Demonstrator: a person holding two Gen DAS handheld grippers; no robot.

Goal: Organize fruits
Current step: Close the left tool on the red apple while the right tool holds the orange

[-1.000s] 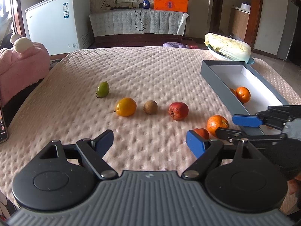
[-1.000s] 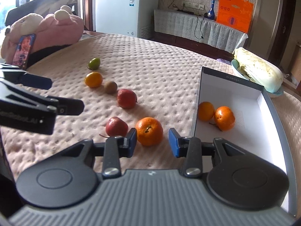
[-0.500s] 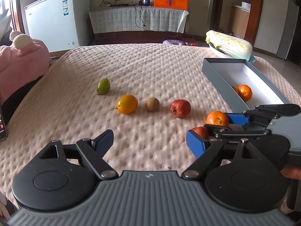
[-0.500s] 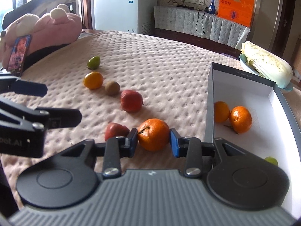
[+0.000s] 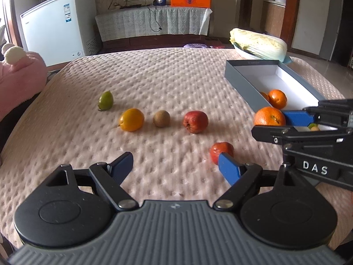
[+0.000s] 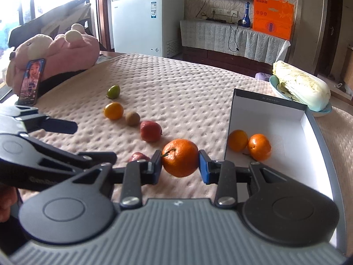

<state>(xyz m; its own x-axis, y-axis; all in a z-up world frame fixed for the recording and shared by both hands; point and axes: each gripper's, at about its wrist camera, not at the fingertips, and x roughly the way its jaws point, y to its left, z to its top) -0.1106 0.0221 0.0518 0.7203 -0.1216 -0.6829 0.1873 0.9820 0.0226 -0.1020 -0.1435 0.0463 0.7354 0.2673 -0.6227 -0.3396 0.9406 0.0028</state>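
Right gripper (image 6: 180, 165): both blue pads pressed against the sides of an orange (image 6: 180, 157), which sits clamped between them, clear of the quilted cover (image 6: 187, 92). In the left wrist view the same orange (image 5: 269, 116) shows at the near corner of the grey box (image 5: 245, 84), with the right gripper (image 5: 286, 123) reaching in from the right edge.

Left gripper (image 5: 175, 165): jaws spread wide, nothing between them, hovering over the cover (image 5: 154, 77). Its right pad sits just in front of a small red fruit (image 5: 221, 150); cannot tell whether they touch.

Box (image 6: 229, 132): white inside, two oranges (image 6: 248, 144) lying side by side near its left wall. A small green and tan item shows behind the right gripper's fingers in the left view; too hidden to identify.

On the cover, running away from the grippers: red apple (image 6: 150, 130), brown kiwi (image 6: 132, 118), yellow-orange fruit (image 6: 113, 110), green fruit (image 6: 113, 91), each apart from the next.

Beyond the box: napa cabbage (image 6: 300, 86) on a plate. Left side: pink plush toy (image 6: 55, 50) with a phone (image 6: 32, 81) propped against it. White chest freezer (image 6: 145, 19) at the back.
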